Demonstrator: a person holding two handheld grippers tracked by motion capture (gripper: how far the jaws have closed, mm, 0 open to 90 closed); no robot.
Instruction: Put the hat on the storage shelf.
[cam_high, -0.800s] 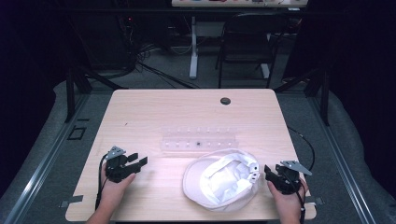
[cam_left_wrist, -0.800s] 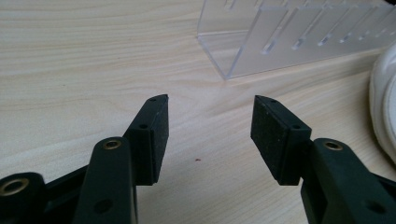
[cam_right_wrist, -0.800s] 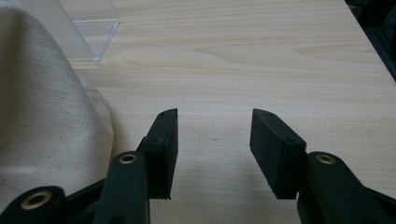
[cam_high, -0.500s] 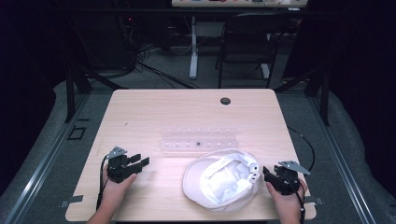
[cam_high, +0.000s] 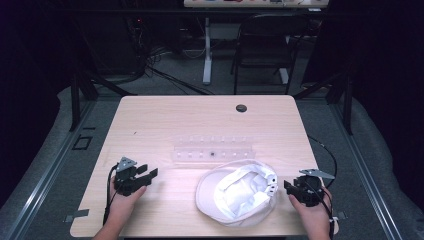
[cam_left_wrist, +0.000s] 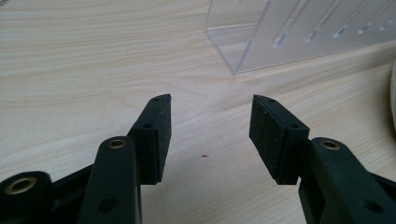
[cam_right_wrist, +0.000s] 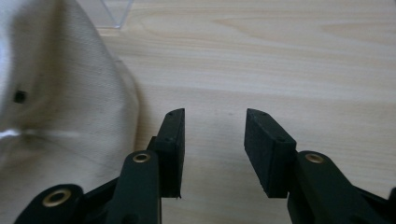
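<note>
Fingers of right gripper (cam_high: 290, 187) spread, empty, just beside white cap (cam_high: 235, 192) on bench (cam_high: 165, 120); cap lies toward left gripper (cam_high: 148, 173), also spread, farther off. Right hand nearer.

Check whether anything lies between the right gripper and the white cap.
Nothing visible does. The right gripper sits just right of the cap with bare table between its open jaws, and the cap's fabric lies right beside one jaw. The clear rack stands behind the cap.
</note>
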